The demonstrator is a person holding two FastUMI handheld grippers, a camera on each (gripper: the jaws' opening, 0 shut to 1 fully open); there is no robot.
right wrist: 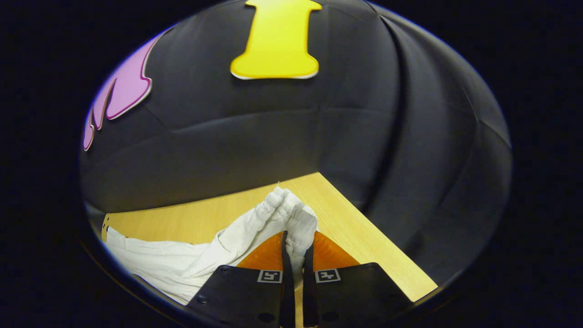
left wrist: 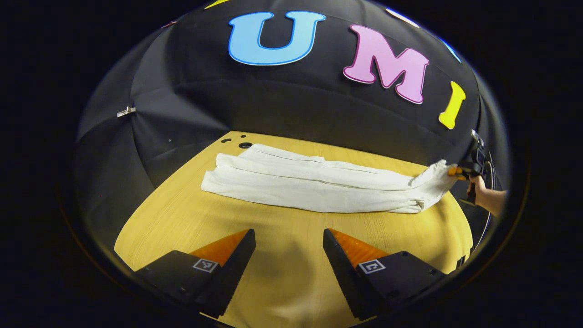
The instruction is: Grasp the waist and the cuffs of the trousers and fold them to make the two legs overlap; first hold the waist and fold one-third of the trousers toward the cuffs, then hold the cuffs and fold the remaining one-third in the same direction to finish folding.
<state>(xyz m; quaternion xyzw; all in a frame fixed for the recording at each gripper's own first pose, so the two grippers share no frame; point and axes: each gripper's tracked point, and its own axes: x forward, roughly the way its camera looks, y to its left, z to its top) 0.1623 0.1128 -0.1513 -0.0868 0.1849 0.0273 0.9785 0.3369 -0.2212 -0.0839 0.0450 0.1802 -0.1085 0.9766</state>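
White trousers [left wrist: 309, 187] lie lengthwise across the wooden table [left wrist: 282, 282], with the two legs stacked one on the other. In the left gripper view my left gripper [left wrist: 289, 237] hovers open over bare wood in front of them, nothing between its fingers. At the far right, my right gripper [left wrist: 455, 171] pinches the trousers' right end and holds it slightly off the table. In the right gripper view that gripper [right wrist: 298, 237] is shut on a bunched fold of the trousers [right wrist: 182, 262], which trail away to the left. I cannot tell whether the held end is waist or cuffs.
A hand [left wrist: 489, 198] holds the right gripper at the table's right edge. Small dark holes [left wrist: 245, 145] mark the table's far left corner. The table's far right corner [right wrist: 319, 175] meets the black cloth wall just past the held cloth.
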